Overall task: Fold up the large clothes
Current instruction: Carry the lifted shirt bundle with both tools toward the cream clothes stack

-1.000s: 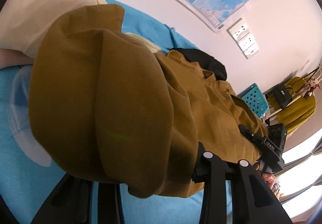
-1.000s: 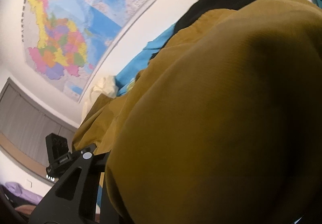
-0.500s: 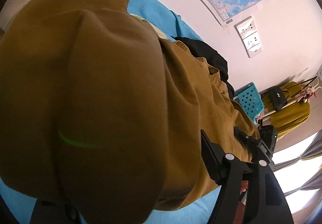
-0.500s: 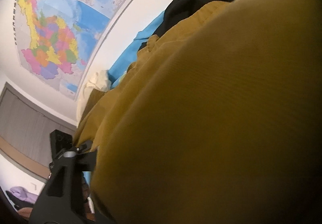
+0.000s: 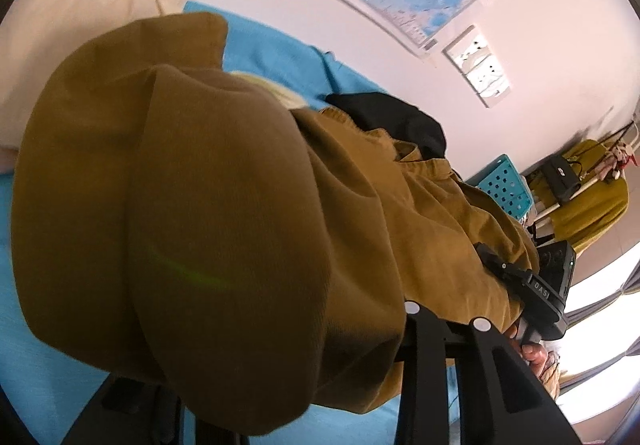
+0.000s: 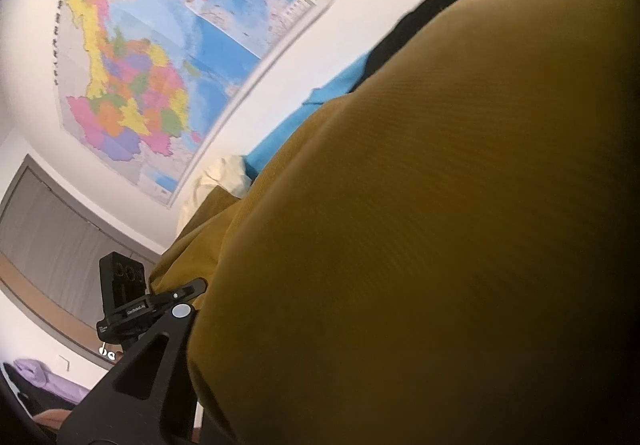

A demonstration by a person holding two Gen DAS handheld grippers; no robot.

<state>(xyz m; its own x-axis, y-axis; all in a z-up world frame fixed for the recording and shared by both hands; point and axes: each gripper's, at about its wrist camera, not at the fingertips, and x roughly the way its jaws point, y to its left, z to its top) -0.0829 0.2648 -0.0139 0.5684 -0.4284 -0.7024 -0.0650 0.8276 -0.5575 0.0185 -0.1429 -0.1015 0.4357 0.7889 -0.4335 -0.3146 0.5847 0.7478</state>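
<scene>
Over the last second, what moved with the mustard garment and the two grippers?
The mustard corduroy garment swelled to fill the left wrist view half a second ago, then dropped back to about where it began. It drapes over both grippers, whose jaws are closing with cloth between them. The blue bedsheet, black garment and wall map are unchanged.

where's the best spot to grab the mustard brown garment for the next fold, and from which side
Probably the mustard brown garment is best gripped at its free end toward the cream pillow, coming in from that pillow side. There the cloth lies thin and exposed on the blue sheet; the middle is a bulky bunch.
</scene>
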